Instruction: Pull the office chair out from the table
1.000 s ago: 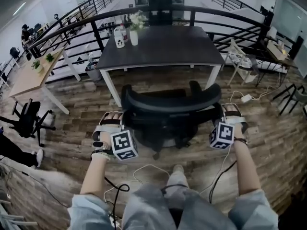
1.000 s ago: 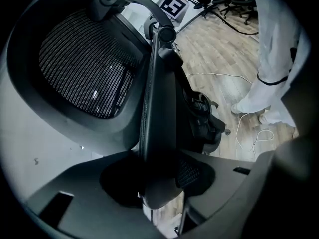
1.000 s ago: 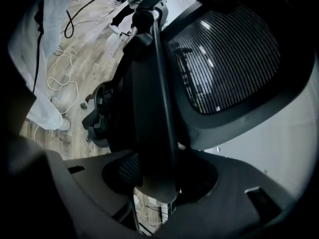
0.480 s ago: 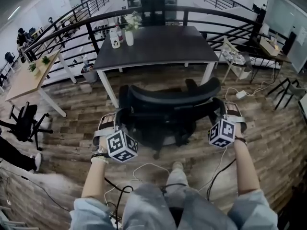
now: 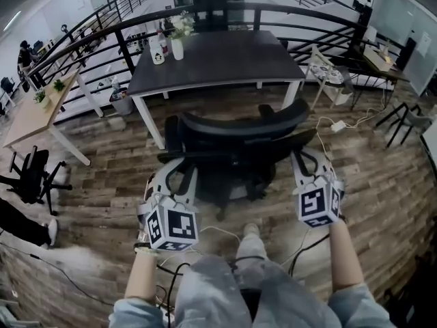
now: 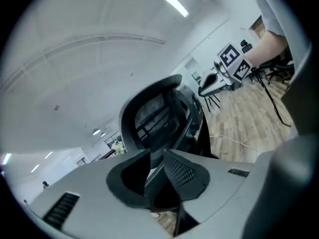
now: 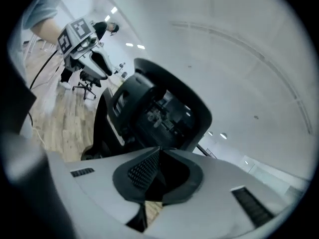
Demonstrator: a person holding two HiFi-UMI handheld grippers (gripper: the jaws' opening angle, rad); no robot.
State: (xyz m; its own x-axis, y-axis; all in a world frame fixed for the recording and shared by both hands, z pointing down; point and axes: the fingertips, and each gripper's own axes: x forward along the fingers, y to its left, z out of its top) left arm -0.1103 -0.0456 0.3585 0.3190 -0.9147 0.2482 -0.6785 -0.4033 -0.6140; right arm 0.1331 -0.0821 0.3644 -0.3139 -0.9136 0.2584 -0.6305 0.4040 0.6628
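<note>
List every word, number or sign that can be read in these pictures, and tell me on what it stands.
No text can be read.
Black-and-white square markers on the left gripper's cube and the right gripper's cube: patterns, not words.
Mark on the white bottle on the dark rectangular table: too small to read.

Black railing point(image 5: 307, 7) curves across far side. Just inside it, nr left-centre: white vase w/ flowers point(image 5: 178, 45), white bottle point(image 5: 156, 53) beside the vase. Below railing's left end: light wood desk point(image 5: 34, 115) w/ sm. plants point(image 5: 42, 96); spare black chair point(image 5: 31, 173) further below. Below railing's right end: white adapter point(image 5: 338, 125) on plank floor point(image 5: 382, 183).
</note>
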